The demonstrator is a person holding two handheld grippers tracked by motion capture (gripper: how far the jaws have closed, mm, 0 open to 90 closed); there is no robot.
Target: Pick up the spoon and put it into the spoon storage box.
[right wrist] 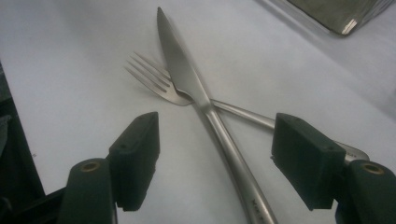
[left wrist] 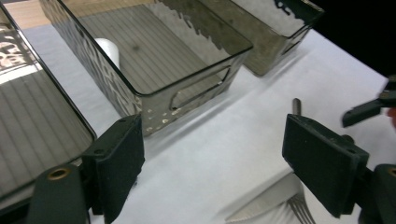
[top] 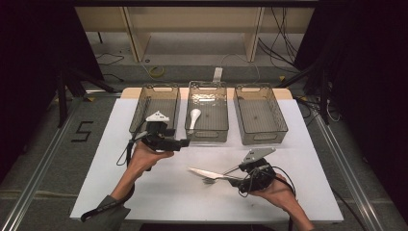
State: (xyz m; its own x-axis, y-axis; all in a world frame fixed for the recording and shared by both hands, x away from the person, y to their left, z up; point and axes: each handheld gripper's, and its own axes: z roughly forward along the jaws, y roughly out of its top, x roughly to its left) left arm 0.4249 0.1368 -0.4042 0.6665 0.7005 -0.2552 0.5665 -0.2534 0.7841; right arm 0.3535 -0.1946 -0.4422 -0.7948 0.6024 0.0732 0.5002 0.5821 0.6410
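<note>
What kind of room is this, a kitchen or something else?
Probably a lab or recording studio, not a kitchen. A white table stands between black curtains, loose cables trail over the floor, and three clear bins are lined up for sorting a knife and fork.

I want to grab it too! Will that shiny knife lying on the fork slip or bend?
The knife looks like polished metal, so probably stiff and rather slippery. Its handle seems rounded and it rests across the fork, so it may roll or slide off when the right claw nudges it.
</note>
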